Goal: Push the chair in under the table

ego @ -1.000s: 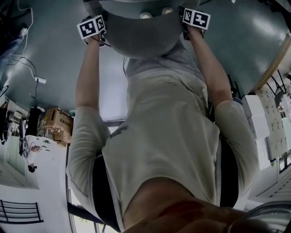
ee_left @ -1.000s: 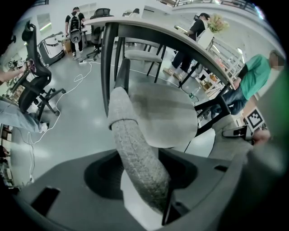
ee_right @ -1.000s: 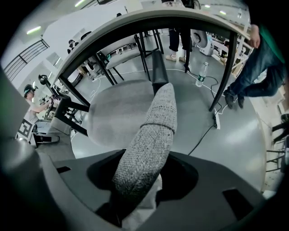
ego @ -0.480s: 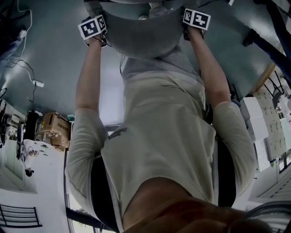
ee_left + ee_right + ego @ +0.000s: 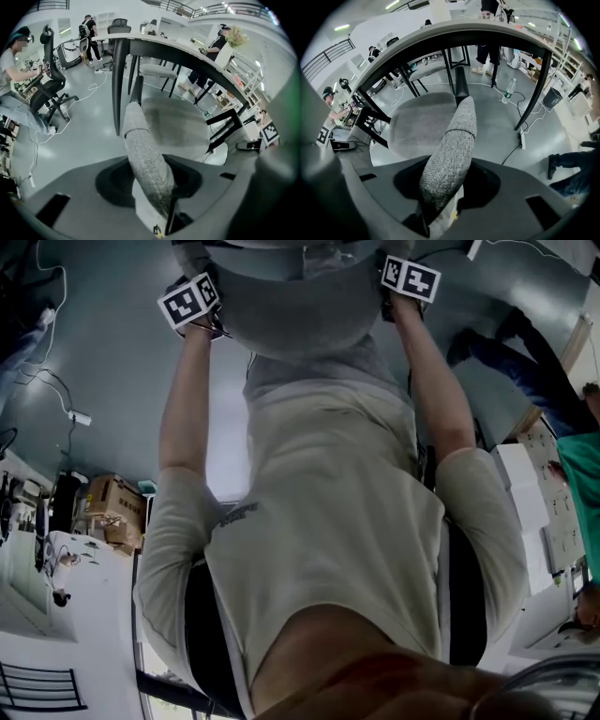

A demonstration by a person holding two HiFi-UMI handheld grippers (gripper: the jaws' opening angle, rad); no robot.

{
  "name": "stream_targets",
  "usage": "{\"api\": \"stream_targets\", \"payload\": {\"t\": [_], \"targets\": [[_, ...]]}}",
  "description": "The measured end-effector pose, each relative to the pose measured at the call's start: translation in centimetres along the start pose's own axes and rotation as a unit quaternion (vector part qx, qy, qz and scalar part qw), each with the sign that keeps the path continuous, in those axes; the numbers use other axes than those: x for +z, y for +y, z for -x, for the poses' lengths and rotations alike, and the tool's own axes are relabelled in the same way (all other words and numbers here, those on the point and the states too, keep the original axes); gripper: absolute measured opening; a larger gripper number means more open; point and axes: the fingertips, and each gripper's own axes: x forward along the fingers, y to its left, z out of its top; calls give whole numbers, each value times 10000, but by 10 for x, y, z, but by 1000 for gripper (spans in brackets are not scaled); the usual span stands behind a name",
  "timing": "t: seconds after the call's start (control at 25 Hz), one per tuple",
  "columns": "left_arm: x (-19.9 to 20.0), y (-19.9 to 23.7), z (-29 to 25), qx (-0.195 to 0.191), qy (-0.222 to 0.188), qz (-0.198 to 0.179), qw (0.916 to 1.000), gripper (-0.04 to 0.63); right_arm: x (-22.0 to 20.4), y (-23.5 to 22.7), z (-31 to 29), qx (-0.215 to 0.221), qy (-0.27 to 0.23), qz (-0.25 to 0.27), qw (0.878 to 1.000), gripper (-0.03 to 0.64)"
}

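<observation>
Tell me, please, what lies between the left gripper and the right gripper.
The chair's grey woven-fabric backrest spans between them in the head view. The left gripper and right gripper, whose jaws have just been closing, each clamp its top edge.

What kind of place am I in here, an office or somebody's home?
Most likely an open-plan office or lab workspace, not a home: a black swivel chair by a workstation, a long table, cables trailing across a polished floor, and a railed mezzanine overhead.

Speckled grey chair point(image 5: 451, 149), black table point(image 5: 440, 40)
</observation>
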Motion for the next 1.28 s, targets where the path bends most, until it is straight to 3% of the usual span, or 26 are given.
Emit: {"api": "stream_targets", "payload": {"t": [0.8,1.28], "targets": [[107,-3,-21,23,47,-226,9997,166,93,2,-13,2,-62,-245,9997,172],[160,-12,-39,5,-74,-155,9999,167,154,-4,-30,11,-147,-83,9999,175]]}}
